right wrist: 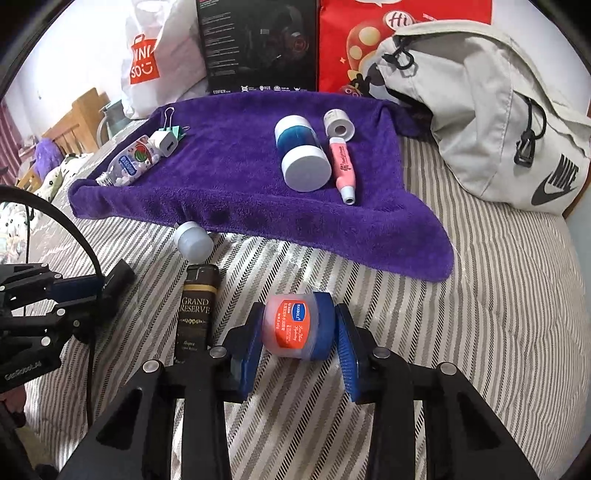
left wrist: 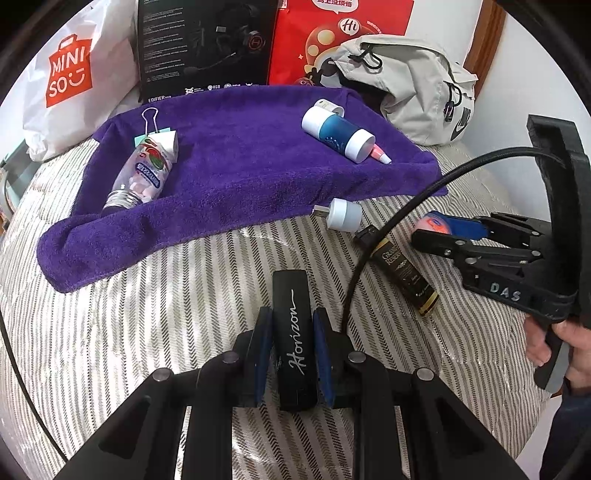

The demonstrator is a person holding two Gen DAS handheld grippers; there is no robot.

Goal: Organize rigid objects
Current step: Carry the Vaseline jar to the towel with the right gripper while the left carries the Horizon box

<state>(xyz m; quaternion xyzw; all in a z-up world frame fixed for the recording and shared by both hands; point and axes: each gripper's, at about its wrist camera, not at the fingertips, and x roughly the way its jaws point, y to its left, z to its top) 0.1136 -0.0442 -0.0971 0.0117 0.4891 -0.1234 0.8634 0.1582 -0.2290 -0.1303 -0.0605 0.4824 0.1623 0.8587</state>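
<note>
My left gripper (left wrist: 291,317) is shut on a black "Horizon" box (left wrist: 295,343) just above the striped bedcover. My right gripper (right wrist: 300,314) is shut on a small orange jar with a blue lid (right wrist: 295,325). In the left wrist view, that jar (left wrist: 430,223) shows at the far right. A purple towel (right wrist: 258,192) lies ahead with a candy bottle (right wrist: 131,164), a white charger (right wrist: 164,142), a binder clip (right wrist: 173,123), a blue-and-white cylinder (right wrist: 301,153), a pink pen (right wrist: 341,168) and a tape roll (right wrist: 338,123). Off the towel lie a white plug (right wrist: 194,242) and a black "Grand Reserve" box (right wrist: 195,314).
Behind the towel stand a white Miniso bag (left wrist: 70,74), a black Edifier carton (left wrist: 207,48) and a red bag (left wrist: 332,33). A grey Nike backpack (right wrist: 491,122) lies at the back right. A black cable (left wrist: 406,210) arcs over the bedcover. A hand (left wrist: 565,350) holds the right gripper's handle.
</note>
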